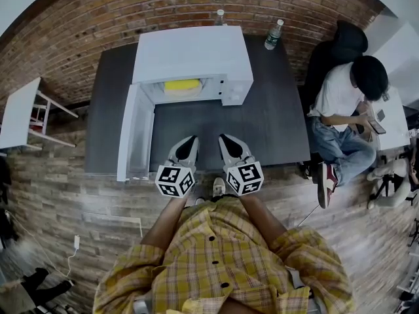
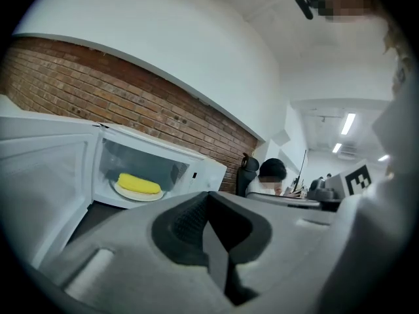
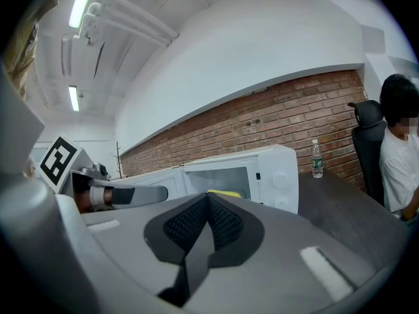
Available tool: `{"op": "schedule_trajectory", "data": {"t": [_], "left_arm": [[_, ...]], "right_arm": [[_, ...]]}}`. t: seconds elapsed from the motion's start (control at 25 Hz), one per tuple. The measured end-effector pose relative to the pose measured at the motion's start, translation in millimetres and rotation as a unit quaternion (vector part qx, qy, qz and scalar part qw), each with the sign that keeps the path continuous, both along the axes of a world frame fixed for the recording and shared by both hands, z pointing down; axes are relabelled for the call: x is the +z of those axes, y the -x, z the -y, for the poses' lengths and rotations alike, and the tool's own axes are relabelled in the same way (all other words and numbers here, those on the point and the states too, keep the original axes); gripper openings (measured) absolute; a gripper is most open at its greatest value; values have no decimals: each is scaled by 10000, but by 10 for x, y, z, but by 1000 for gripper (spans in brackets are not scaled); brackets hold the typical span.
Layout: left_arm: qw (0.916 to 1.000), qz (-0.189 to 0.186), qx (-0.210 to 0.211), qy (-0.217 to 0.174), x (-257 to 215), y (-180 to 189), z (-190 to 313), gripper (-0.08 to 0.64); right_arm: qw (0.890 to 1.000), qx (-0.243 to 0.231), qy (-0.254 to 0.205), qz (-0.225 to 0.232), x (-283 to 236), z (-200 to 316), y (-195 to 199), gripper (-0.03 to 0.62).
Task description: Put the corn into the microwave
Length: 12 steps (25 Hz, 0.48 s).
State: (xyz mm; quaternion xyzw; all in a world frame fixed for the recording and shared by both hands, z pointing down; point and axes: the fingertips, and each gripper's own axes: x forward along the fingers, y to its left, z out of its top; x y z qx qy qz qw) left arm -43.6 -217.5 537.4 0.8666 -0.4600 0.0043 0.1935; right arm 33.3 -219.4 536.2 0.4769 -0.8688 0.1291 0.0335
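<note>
The yellow corn (image 1: 181,84) lies on a pale plate inside the white microwave (image 1: 196,51), whose door (image 1: 134,133) stands swung open to the left. In the left gripper view the corn (image 2: 139,184) rests in the cavity, well beyond the jaws. From the right gripper view only a sliver of corn (image 3: 226,193) peeks over the jaws. My left gripper (image 1: 188,142) (image 2: 209,205) and right gripper (image 1: 227,141) (image 3: 208,201) sit side by side at the dark table's near edge, both shut and holding nothing.
The dark table (image 1: 275,123) carries two water bottles (image 1: 273,34) (image 1: 220,15) at the back by the brick wall. A person sits in a black chair (image 1: 340,44) at the right. A white side table (image 1: 19,113) stands at the left.
</note>
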Motion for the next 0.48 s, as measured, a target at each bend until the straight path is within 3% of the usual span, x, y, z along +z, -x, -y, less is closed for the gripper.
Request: {"op": "schedule_trajectory", "data": {"t": [0.24, 0.48], "left_arm": [[9989, 439, -99, -129, 9, 39, -21, -4], [9981, 554, -152, -204, -32, 15, -4, -3]], "right_arm": [[10000, -3, 1, 13, 19, -23, -23, 3], [10000, 34, -49, -50, 4, 11, -63, 3]]}}
